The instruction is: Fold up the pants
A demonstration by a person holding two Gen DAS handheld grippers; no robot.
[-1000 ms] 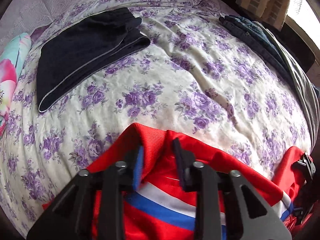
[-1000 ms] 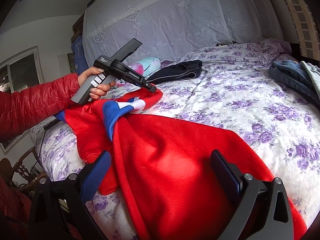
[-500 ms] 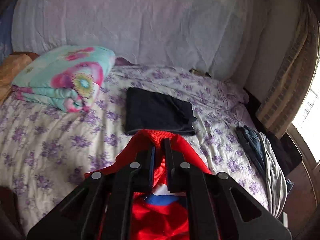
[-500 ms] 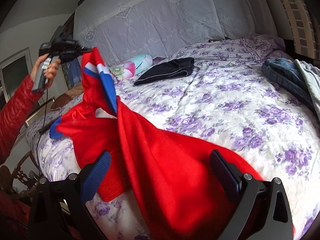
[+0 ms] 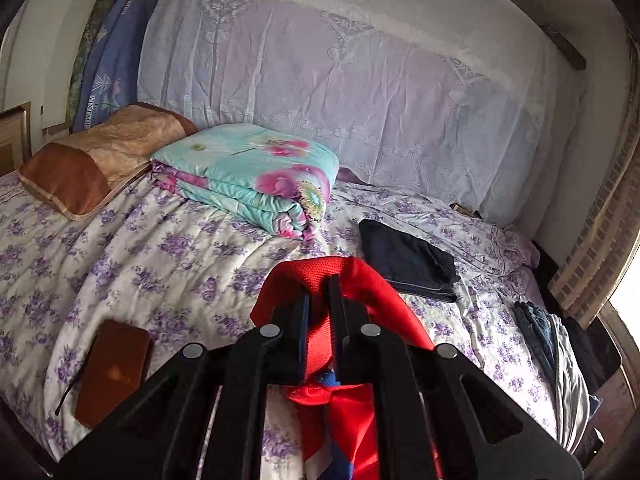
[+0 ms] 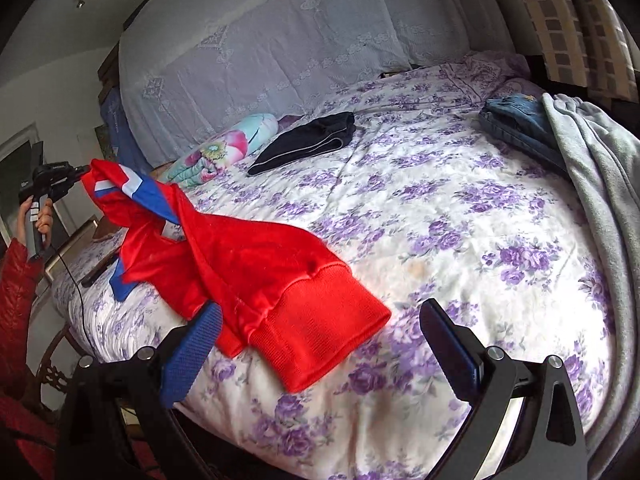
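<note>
The left gripper (image 5: pixel 318 308) is clamping a bunched fold of the red knit track pants with a blue-and-white side stripe (image 6: pixel 248 264), its two black fingers pressed together on the cloth and holding that end up off the bed. In the right wrist view this same tool (image 6: pixel 82 170) is sitting at the far left, lifted above the white quilt printed with purple flowers (image 6: pixel 460 216), in a hand (image 6: pixel 38 216) with a red padded sleeve.

The right gripper (image 6: pixel 320 344) is standing with its jaws wide apart and empty, and the pants' ribbed red cuff is lying on the quilt between its fingers, closer to the blue-padded one.

So the pants are running lengthwise from the raised left end down across the quilt to the cuff at the right tool. By my judgement the right hand is the nearer to the cuff, and closing there would let both ends be stretched out along that axis.

Further up the quilt, a folded dark garment (image 6: pixel 308 140) is lying well apart from the pants.
</note>
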